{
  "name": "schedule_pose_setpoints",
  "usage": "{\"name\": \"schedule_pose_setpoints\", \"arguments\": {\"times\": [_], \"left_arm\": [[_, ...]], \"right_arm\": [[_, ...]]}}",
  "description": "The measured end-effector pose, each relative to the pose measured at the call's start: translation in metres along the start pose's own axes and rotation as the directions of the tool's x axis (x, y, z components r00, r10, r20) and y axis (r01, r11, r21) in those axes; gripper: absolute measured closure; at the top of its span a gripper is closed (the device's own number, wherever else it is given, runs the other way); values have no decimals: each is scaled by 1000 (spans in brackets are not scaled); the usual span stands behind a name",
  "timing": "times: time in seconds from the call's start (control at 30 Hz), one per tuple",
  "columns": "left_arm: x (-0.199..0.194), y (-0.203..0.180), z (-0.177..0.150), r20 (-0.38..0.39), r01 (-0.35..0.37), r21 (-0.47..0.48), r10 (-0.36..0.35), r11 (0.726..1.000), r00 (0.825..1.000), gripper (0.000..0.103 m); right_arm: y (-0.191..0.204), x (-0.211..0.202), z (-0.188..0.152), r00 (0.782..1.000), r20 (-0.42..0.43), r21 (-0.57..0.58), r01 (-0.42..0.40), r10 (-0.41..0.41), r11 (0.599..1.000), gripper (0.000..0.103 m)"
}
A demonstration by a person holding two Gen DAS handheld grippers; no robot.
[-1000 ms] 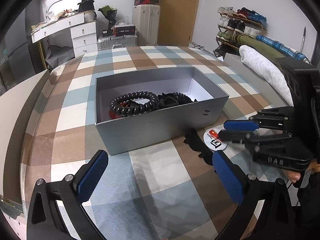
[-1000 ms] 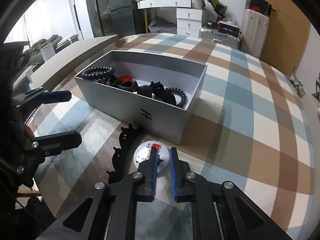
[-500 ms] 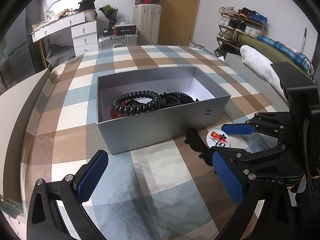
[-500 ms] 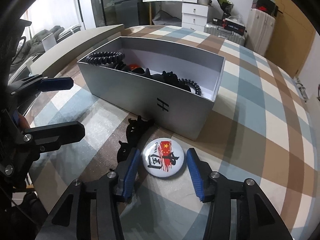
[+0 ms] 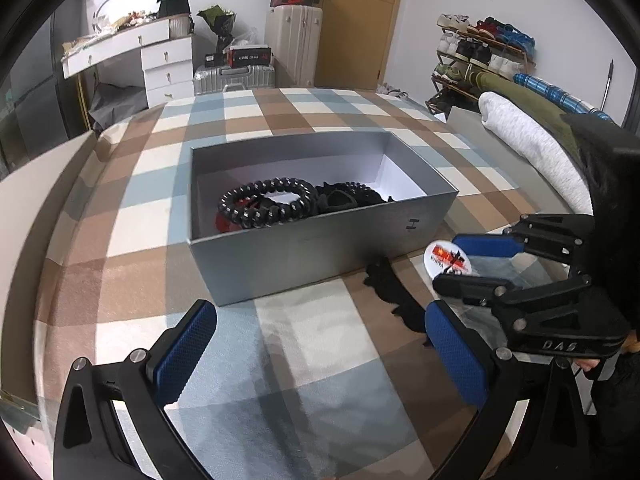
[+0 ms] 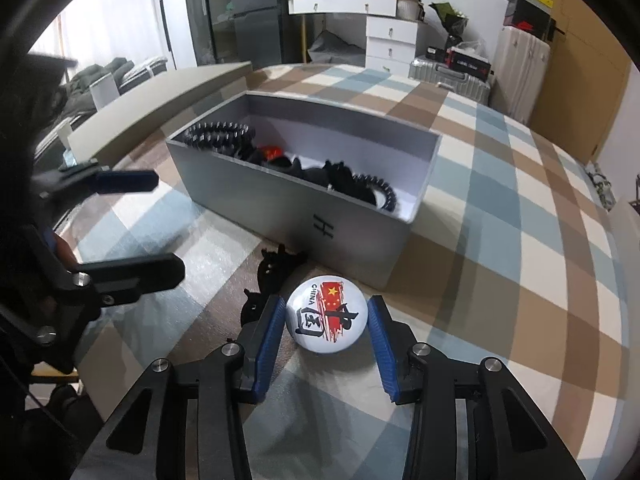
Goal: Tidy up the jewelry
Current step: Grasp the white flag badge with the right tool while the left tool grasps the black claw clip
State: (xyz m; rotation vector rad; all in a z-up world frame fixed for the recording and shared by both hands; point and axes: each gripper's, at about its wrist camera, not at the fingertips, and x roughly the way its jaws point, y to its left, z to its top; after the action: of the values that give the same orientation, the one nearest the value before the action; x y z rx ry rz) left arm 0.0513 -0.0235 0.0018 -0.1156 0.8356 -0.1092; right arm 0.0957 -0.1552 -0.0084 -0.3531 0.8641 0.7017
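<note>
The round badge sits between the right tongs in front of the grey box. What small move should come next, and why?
Probably close the right tongs on the round badge. Its pads flank the badge's two edges, with a slight gap showing at the right pad, so it does not look gripped. The badge lies outside the grey box, which already holds black coiled pieces. The left tongs hang open, away from it.

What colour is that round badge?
White badge with a red flag and black characters; clearest from the right wrist.
</note>
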Motion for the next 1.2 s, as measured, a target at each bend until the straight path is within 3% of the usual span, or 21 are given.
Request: {"name": "schedule_pose_setpoints", "arguments": {"times": [0.43, 0.87, 1.03, 1.13, 1.2], "left_arm": [[24, -22, -1, -56, 67, -62, -71, 996, 996, 3], [35, -41, -7, -81, -98, 22, 100, 995, 992, 3], [29, -30, -11, -81, -100, 23, 101, 995, 992, 21], [25, -26, -12, -65, -104, 21, 105, 994, 992, 44], [23, -25, -11, -59, -89, 22, 90, 996, 994, 72]], "right_arm": [[-26, -28, 1, 998, 56, 35, 2, -4, 999, 62], [-24, -30, 1, 998, 60, 23, 4, -5, 1000, 62], [-23, -30, 1, 998, 59, 22, 6, -7, 1000, 62], [-22, -28, 1, 998, 57, 23, 3, -4, 1000, 62], [-20, -27, 1, 999, 53, 18, 0, 0, 1000, 62]]}}
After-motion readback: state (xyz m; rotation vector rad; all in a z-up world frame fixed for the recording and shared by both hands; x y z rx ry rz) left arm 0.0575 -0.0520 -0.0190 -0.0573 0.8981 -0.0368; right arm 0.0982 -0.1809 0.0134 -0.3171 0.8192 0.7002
